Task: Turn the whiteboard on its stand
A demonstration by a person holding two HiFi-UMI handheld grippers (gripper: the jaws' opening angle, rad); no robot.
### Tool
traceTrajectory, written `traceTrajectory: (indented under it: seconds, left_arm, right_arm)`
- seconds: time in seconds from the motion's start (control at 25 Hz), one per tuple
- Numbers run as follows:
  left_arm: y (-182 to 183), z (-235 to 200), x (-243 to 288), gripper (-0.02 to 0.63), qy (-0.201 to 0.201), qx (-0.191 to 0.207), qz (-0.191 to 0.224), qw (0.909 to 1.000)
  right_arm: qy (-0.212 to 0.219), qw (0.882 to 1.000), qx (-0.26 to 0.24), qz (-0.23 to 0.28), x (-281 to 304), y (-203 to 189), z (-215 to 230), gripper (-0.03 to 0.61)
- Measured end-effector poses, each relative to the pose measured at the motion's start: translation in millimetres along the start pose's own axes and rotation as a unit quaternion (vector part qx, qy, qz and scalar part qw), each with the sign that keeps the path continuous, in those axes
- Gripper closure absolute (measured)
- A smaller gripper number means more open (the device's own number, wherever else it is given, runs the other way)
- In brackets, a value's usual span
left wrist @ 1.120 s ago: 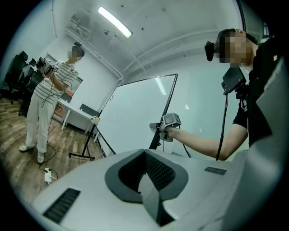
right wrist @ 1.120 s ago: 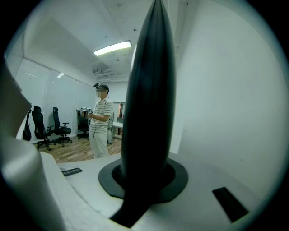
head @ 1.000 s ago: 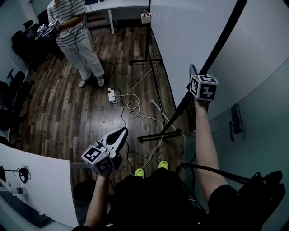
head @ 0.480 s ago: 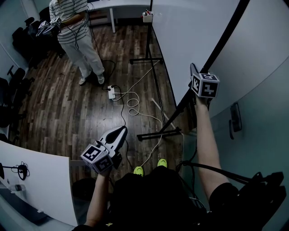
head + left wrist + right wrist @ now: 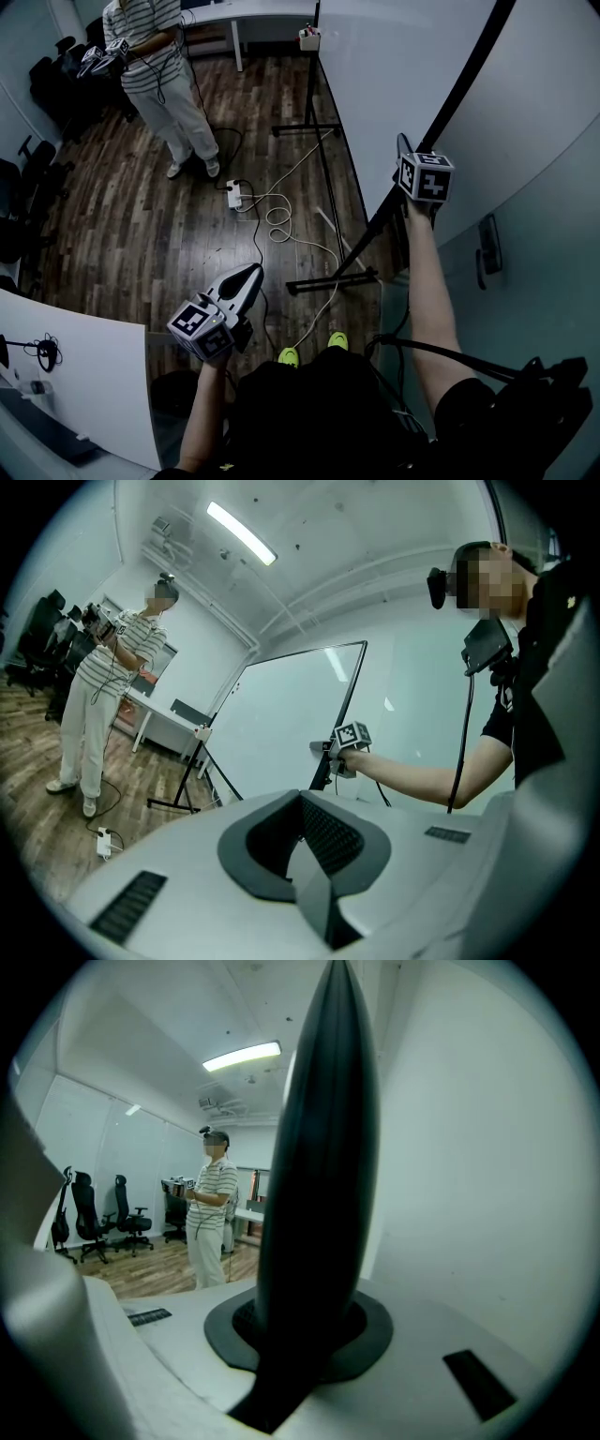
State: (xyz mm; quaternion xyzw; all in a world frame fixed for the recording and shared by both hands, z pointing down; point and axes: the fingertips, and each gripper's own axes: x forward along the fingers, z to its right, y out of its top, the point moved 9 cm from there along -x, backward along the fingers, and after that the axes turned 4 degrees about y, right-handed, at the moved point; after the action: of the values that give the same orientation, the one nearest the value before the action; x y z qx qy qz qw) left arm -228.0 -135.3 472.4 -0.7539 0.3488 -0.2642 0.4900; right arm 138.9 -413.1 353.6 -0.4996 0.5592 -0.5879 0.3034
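Note:
The whiteboard (image 5: 403,66) stands on a black stand (image 5: 328,279), its white face turned towards the room and its black frame edge (image 5: 469,75) running up to the right. My right gripper (image 5: 401,150) is raised at arm's length and shut on that edge. In the right gripper view the dark frame (image 5: 319,1147) fills the gap between the jaws, which have just closed a little further on it. My left gripper (image 5: 251,274) hangs low over the floor, shut with nothing in it. From the left gripper view I see the board (image 5: 281,724) and the right gripper (image 5: 323,752).
A person in a striped shirt (image 5: 159,66) stands at the back left. A power strip (image 5: 234,195) and looping cables (image 5: 281,225) lie on the wooden floor by the stand's feet. A white desk (image 5: 84,375) is at my lower left, chairs (image 5: 28,178) at the left, a wall (image 5: 553,187) close on the right.

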Motion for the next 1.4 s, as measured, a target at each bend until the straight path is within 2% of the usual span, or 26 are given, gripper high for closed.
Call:
traceTrajectory:
  seconds: [0.16, 0.32, 0.52, 0.88, 1.04, 1.4]
  left_arm:
    - [1, 2, -6, 0.601, 0.005, 0.0, 0.0, 1.0]
    - [11, 14, -9, 0.601, 0.012, -0.026, 0.007, 0.9996]
    - [10, 22, -16, 0.601, 0.01, -0.019, 0.013, 0.9997]
    - [11, 24, -32, 0.601, 0.018, -0.013, 0.018, 0.9996]
    - [4, 18, -30, 0.601, 0.0, 0.017, 0.014, 0.9998]
    - [2, 26, -18, 0.601, -0.034, 0.012, 0.005, 0.9993]
  right_arm:
    - [0.003, 1.0, 0.0, 0.004, 0, 0, 1, 0.535]
    - [0.006, 1.0, 0.002, 0.011, -4, -3, -1, 0.522]
    - [0.003, 1.0, 0.003, 0.017, -10, -4, -3, 0.52]
    - [0.01, 0.999, 0.036, 0.021, -29, -6, -3, 0.523]
    - [0.008, 0.999, 0.037, 0.024, -45, -10, -6, 0.523]
    - [0.003, 0.999, 0.034, 0.023, -95, -19, -12, 0.523]
